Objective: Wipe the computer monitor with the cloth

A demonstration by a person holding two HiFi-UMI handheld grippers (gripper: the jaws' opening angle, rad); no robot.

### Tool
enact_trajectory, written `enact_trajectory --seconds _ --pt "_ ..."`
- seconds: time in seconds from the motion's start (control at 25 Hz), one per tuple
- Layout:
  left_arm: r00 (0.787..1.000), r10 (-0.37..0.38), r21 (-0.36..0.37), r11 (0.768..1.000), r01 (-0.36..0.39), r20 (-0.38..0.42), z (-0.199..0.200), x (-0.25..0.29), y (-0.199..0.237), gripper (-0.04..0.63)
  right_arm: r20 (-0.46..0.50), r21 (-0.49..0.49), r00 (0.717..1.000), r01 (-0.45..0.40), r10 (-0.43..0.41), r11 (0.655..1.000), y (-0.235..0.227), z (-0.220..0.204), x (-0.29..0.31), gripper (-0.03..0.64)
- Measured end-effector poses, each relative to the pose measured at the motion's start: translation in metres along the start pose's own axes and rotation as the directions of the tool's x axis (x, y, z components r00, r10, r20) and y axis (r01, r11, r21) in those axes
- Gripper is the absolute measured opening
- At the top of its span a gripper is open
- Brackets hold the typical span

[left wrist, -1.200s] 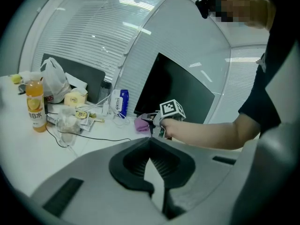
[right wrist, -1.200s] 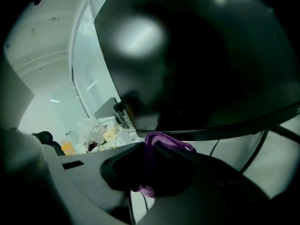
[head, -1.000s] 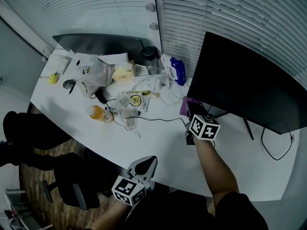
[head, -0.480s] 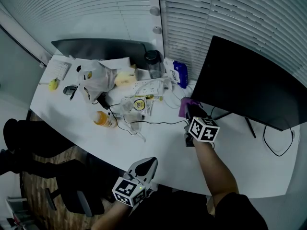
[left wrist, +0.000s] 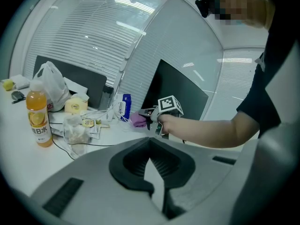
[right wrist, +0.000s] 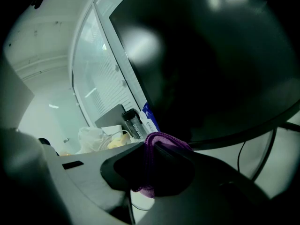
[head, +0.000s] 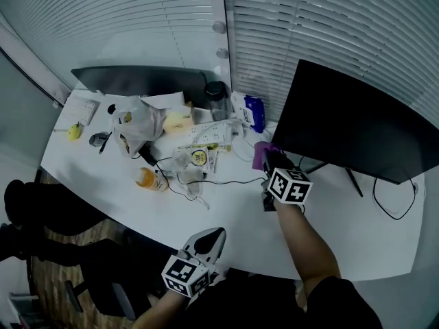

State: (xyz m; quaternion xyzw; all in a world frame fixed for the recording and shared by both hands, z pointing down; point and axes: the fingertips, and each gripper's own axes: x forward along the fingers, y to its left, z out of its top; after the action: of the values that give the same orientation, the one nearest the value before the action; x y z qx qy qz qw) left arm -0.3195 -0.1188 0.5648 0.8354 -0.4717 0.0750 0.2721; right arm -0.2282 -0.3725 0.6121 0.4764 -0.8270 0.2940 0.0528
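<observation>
Now, L gripper [head: 209, 236]: jaws together, empty, over near edge of desk [head: 233, 214].
cloth [head: 261, 153]: purple, bunched, just by lower-left corner of monitor [head: 357, 125].
R gripper [head: 270, 162]: clamped on cloth, above desk.
monitor: dark, upright, far right.

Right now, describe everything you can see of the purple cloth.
The cloth is purple and soft, with a looped, towel-like texture, bunched into folds. It is pinched between the fingers of the right gripper, which is shut on it; a hump rises above them and a tail hangs below. It is held over the white desk, close to the lower left corner of the dark monitor. Whether it touches the screen cannot be told.
</observation>
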Motion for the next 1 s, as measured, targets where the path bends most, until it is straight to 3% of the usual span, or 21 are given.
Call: enact_trajectory --seconds 0.56,1.0 --pt "0.993 -0.096 0.086 0.992 0.091 0.064 0.052 0.016 -0.018 0.005 0.121 -0.035 0.992 -0.015 0.019 0.999 0.033 0.077 -0.022 0.074" --pt "0.977 -0.166 0.165 0.976 0.143 0.135 0.085 0.021 -0.037 0.005 0.265 -0.088 0.961 -0.055 0.077 0.995 0.068 0.146 -0.063 0.075"
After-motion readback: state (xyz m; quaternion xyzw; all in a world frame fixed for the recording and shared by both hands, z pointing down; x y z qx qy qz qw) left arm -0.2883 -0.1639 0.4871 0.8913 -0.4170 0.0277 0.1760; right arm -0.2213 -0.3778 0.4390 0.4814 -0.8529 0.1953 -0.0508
